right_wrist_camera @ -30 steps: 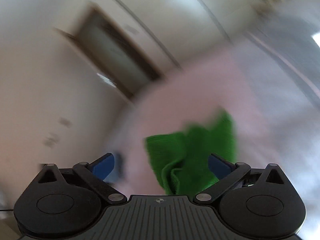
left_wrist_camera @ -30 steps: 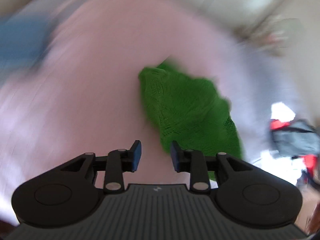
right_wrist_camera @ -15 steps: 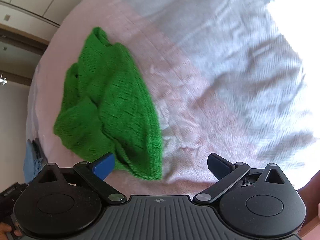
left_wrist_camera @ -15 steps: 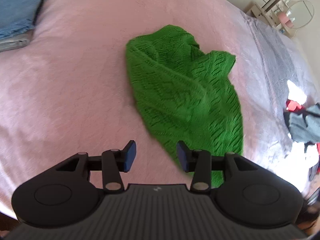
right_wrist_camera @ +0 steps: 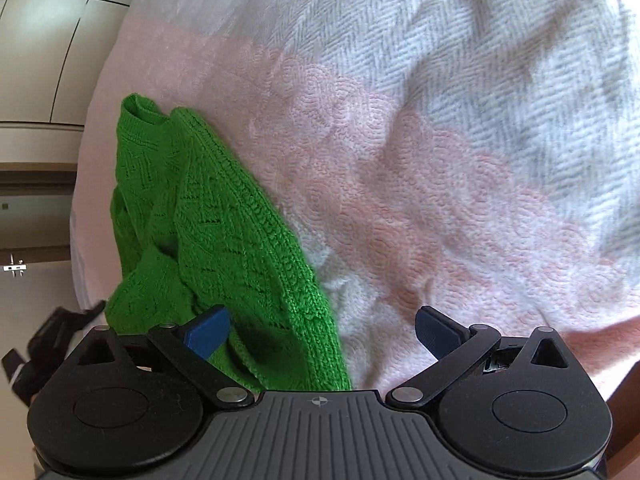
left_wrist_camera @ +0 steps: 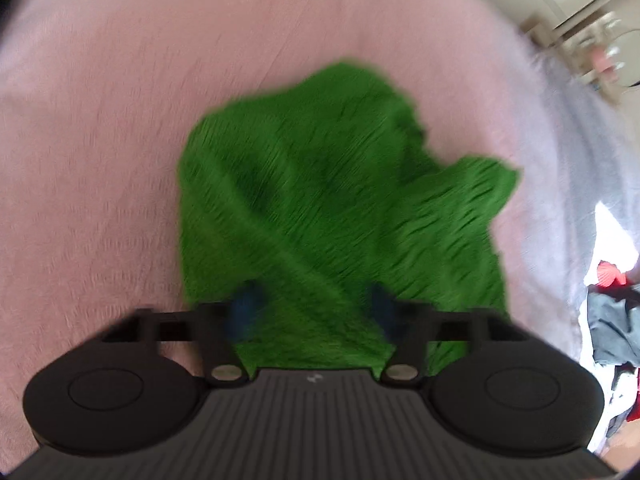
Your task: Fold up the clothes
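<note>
Green sweater (left_wrist_camera: 336, 216): rumpled at frame centre on pink blanket (left_wrist_camera: 100, 140), unfolded.
Left gripper (left_wrist_camera: 314, 306): jaws apart, empty.
Right gripper (right_wrist_camera: 322, 330): spread wide over the hem, seemingly for grasping.

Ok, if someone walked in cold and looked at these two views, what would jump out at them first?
The bright green knit sweater, lying crumpled on the pink bedspread, grabs the eye in both views. Next come the two black tools with blue pads: the left tool open over the sweater's near part, the right tool open wide astride its near edge. A grey herringbone blanket lies beyond the pink.
</note>
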`<state>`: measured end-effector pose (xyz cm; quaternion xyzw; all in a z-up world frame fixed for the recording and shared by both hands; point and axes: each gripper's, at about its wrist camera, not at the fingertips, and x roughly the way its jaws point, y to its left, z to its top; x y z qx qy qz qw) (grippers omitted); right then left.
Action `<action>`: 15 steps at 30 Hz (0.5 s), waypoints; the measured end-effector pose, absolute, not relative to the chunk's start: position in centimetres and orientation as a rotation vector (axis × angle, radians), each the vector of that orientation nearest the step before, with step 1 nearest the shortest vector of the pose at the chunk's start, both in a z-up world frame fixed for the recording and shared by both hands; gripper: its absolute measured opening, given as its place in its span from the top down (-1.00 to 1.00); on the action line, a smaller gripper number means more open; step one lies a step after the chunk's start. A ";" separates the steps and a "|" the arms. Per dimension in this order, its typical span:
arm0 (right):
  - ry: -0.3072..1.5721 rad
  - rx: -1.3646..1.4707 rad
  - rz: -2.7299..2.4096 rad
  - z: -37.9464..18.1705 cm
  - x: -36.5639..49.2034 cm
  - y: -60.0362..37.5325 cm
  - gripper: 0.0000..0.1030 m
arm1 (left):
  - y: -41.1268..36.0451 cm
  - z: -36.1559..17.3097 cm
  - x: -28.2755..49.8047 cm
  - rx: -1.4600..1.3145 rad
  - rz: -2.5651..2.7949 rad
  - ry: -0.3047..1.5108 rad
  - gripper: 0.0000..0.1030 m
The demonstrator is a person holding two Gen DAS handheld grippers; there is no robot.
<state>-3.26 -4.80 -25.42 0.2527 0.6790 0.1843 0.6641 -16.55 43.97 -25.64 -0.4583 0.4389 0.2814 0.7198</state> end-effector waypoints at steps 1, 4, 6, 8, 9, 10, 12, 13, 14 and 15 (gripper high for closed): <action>1.532 0.574 0.413 -25.6 -3.3 -4.7 -0.98 | 44.2 -25.8 -18.2 -1.073 0.607 0.934 0.85; 1.525 0.587 0.401 -25.7 -3.2 -4.9 -0.98 | 44.5 -25.1 -25.2 -1.144 0.624 0.850 0.87; 1.499 0.595 0.402 -25.3 -3.1 -5.6 -0.98 | 44.4 -23.8 -31.2 -1.124 0.674 0.810 0.87; 1.488 0.568 0.406 -25.1 -3.0 -6.3 -0.98 | 44.3 -23.0 -37.3 -1.100 0.759 0.801 0.97; 1.487 0.555 0.413 -25.0 -3.0 -6.6 -0.98 | 44.0 -23.2 -40.4 -1.074 0.850 0.851 0.97; 1.489 0.544 0.422 -24.9 -3.1 -6.8 -0.98 | 43.6 -23.5 -43.0 -1.061 0.919 0.896 0.96; 1.491 0.527 0.452 -24.8 -3.4 -7.0 -0.98 | 42.6 -24.0 -47.0 -1.081 0.996 0.938 0.95; 1.491 0.520 0.471 -24.7 -3.6 -6.9 -0.98 | 42.0 -24.2 -48.1 -1.111 0.994 0.928 0.92; 1.489 0.513 0.493 -24.7 -3.9 -6.8 -0.98 | 41.3 -24.5 -48.6 -1.130 0.979 0.917 0.87; 1.487 0.505 0.515 -24.8 -4.2 -6.7 -0.98 | 40.5 -24.7 -48.4 -1.137 0.945 0.904 0.66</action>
